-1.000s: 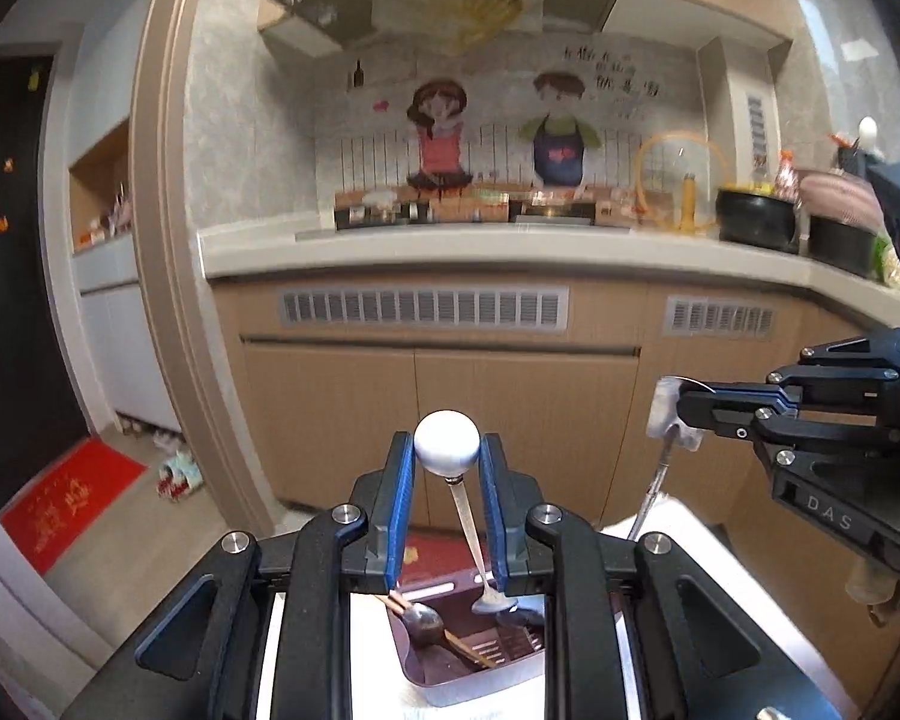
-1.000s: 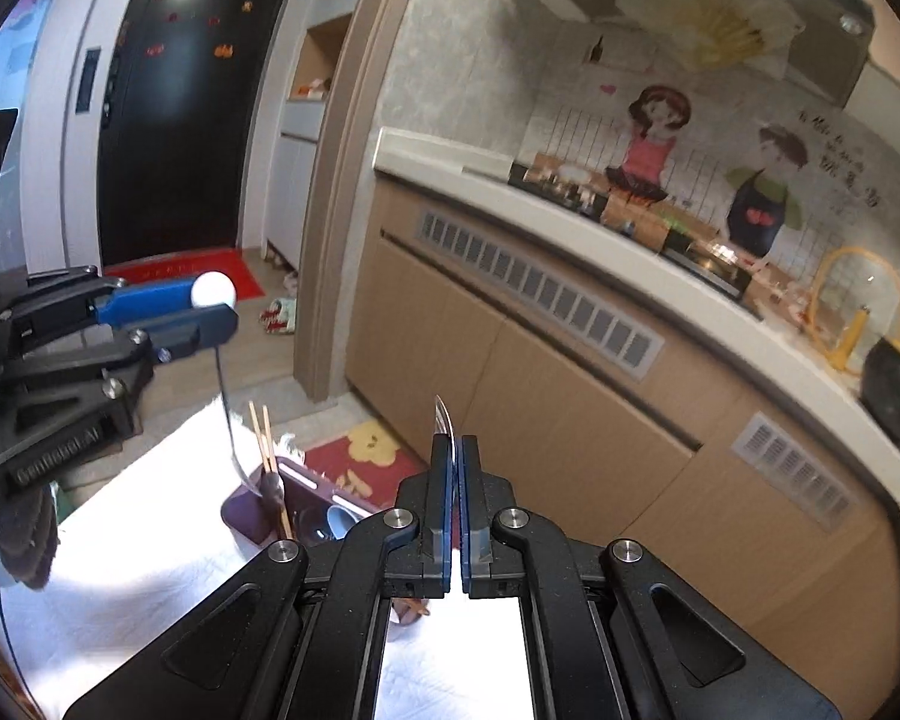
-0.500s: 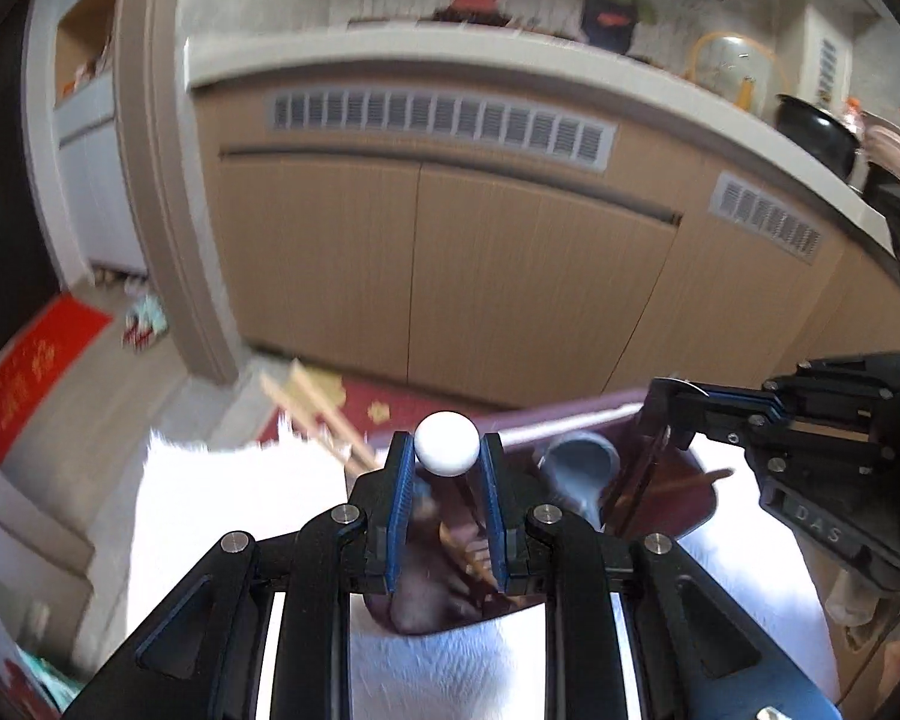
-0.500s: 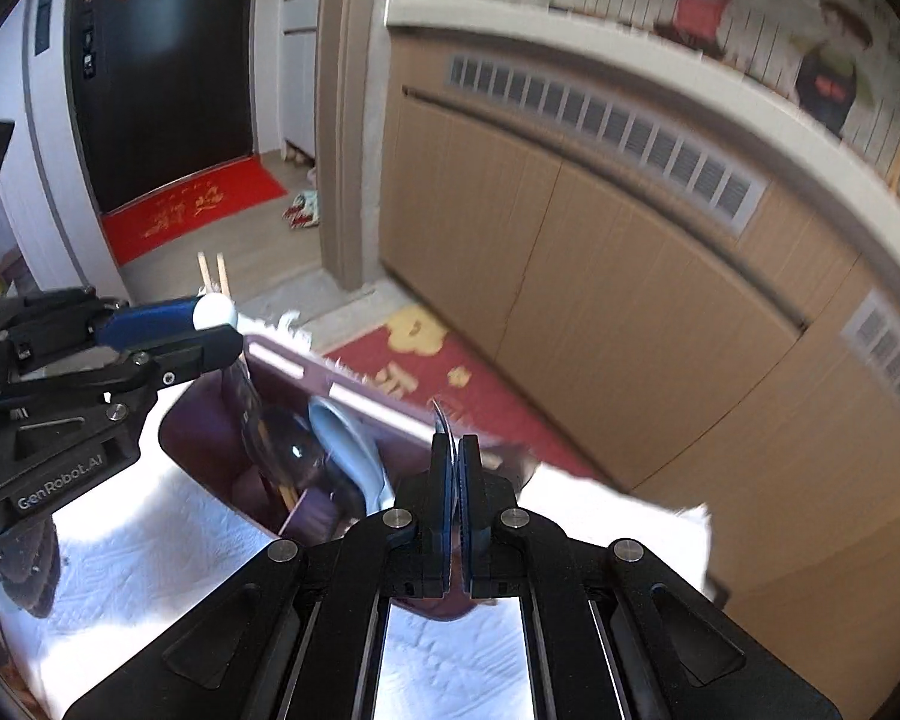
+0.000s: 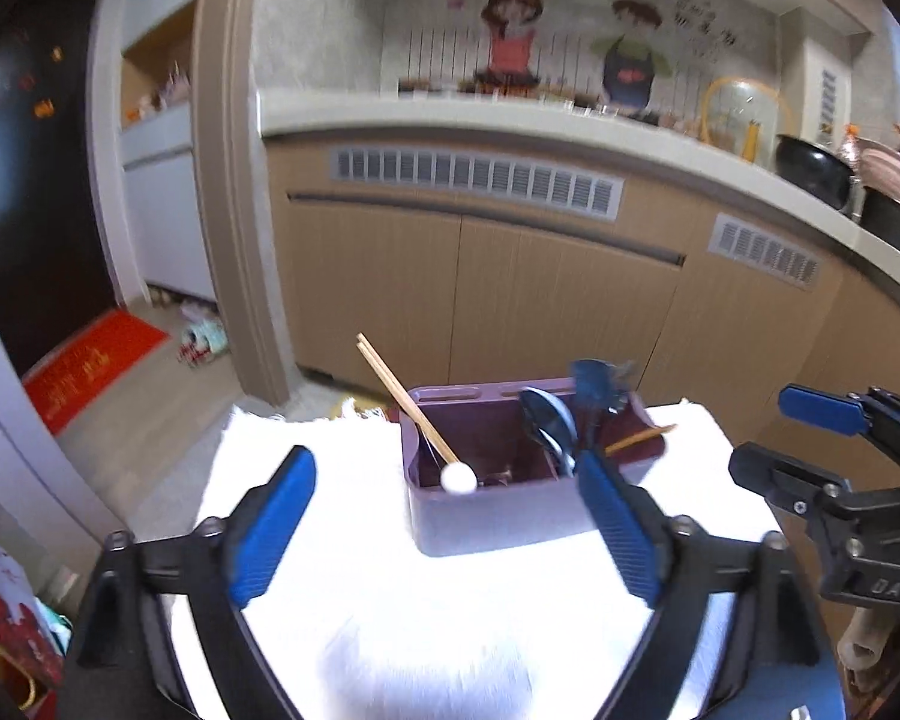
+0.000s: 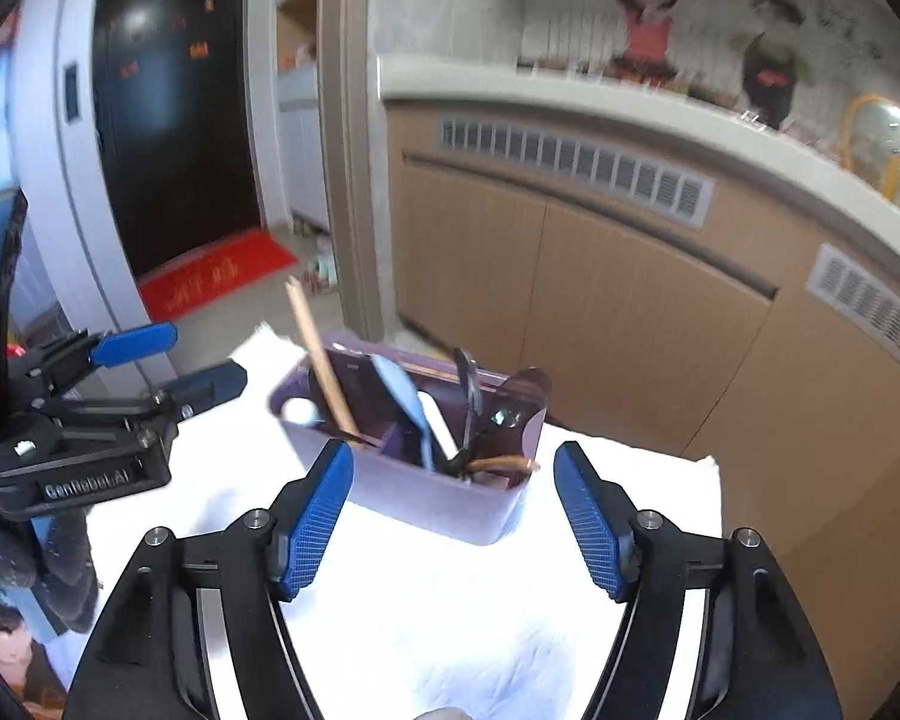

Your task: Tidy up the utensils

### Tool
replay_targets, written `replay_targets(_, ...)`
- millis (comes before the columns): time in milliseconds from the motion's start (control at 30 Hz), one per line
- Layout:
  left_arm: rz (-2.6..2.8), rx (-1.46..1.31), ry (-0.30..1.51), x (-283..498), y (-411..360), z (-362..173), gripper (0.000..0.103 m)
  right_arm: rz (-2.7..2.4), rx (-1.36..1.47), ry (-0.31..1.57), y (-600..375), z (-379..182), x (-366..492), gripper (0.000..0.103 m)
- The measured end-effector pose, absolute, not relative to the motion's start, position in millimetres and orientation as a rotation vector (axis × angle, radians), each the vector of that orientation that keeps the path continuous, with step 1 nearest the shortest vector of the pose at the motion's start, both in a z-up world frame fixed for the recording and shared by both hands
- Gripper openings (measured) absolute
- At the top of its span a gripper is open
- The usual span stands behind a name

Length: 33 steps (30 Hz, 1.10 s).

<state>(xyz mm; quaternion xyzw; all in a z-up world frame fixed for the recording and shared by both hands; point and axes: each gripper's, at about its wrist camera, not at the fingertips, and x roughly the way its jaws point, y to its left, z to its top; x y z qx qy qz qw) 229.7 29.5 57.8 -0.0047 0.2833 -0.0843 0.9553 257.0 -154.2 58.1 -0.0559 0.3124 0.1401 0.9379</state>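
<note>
A purple utensil holder (image 5: 498,516) (image 6: 426,498) stands on a white cloth (image 5: 390,612) (image 6: 426,612). Inside it are wooden chopsticks (image 5: 402,399) (image 6: 321,360), a white ball-ended utensil (image 5: 457,479) (image 6: 297,411), blue spoons (image 5: 543,420) (image 6: 405,402) and a dark utensil (image 6: 468,396). My left gripper (image 5: 444,534) is open and empty, just in front of the holder; it also shows in the right wrist view (image 6: 171,363). My right gripper (image 6: 453,519) is open and empty, just in front of the holder; it also shows in the left wrist view (image 5: 792,438).
Wooden kitchen cabinets (image 5: 510,294) under a pale counter (image 5: 510,126) stand behind the table. A doorway with a red mat (image 5: 90,360) lies to the left. Pots (image 5: 816,168) sit on the counter at right.
Both grippers have opened and let go of their utensils, which now stand in the holder. Both have pulled back from the holder.
</note>
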Motion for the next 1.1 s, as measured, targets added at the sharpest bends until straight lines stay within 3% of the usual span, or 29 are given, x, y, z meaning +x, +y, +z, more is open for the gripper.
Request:
replay_targets(67,-0.164,-0.015,0.53,193.1,29.5,60.9,0.103,0.277,-0.072,0.593,-159.1,63.8,223.8,0.084)
replay_targets(267,-0.115,-0.009,0.504,111.9,27.5,43.6,0.103,0.179,-0.004,0.499,-168.4,50.2,123.5,0.101)
replay_targets(633,0.013,0.046,0.466,22.4,20.1,6.1,0.103,0.015,0.044,0.521,-174.8,0.7,17.0,0.103)
replay_targets(1100,-0.001,0.062,0.491,18.8,12.2,2.8,0.103,-0.009,0.039,0.558,-174.9,-10.6,18.0,0.103)
